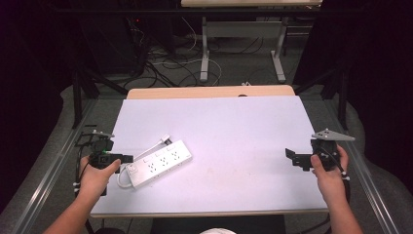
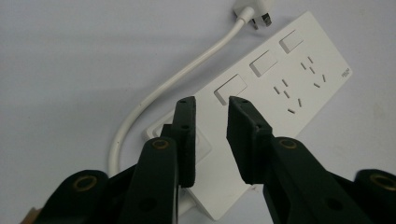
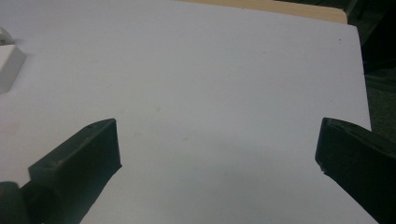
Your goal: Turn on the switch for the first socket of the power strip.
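1. High view: you work at a wooden table covered by a pale sheet, in a dark room with loose cables on the floor beyond. The white power strip lies flat and slantwise on the sheet's left part, its cord curling off its near end. Your left gripper sits just beside that near end; your right gripper hovers well apart, at the sheet's right edge.

2. Left gripper view: the jaws stand slightly parted over the strip's near end, pinching nothing. The strip looks like a rigid, light plastic bar with smooth, probably slippery faces; I would take it across its narrow width, by the long edges. The plug lies beside the far end; expect the cord to drag.

3. Right gripper view: the jaws are spread wide over bare, flat sheet, with one corner of the strip at the left edge.
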The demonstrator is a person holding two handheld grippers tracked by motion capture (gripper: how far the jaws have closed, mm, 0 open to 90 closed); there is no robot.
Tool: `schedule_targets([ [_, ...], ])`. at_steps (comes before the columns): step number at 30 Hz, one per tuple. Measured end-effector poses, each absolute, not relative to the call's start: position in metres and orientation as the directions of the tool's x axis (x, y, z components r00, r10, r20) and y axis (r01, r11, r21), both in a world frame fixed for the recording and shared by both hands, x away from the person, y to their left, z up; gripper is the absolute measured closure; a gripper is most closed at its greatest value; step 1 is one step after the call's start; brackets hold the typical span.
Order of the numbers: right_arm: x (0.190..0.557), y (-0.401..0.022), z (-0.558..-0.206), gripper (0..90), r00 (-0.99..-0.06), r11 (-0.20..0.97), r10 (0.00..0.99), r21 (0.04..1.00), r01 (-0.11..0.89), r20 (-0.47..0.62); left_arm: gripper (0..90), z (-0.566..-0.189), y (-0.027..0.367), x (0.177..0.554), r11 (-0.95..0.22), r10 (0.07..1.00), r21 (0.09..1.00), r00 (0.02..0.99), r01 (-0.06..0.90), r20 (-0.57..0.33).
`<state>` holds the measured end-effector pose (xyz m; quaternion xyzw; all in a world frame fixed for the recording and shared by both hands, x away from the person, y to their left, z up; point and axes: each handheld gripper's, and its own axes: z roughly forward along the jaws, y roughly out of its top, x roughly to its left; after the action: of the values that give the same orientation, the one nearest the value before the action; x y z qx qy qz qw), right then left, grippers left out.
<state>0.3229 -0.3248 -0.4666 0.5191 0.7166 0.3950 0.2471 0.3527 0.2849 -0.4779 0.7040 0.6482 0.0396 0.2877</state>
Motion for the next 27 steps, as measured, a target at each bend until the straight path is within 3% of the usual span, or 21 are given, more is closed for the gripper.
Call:
schedule_targets([
  [27, 0.323, -0.325, -0.468, 0.0, -0.346, 0.155, 0.937, 0.822, 0.548, 0.055, 78.1, -0.495, 0.261, 0.372, 0.013, 0.934, 0.424, 0.141, 0.906, -0.330],
])
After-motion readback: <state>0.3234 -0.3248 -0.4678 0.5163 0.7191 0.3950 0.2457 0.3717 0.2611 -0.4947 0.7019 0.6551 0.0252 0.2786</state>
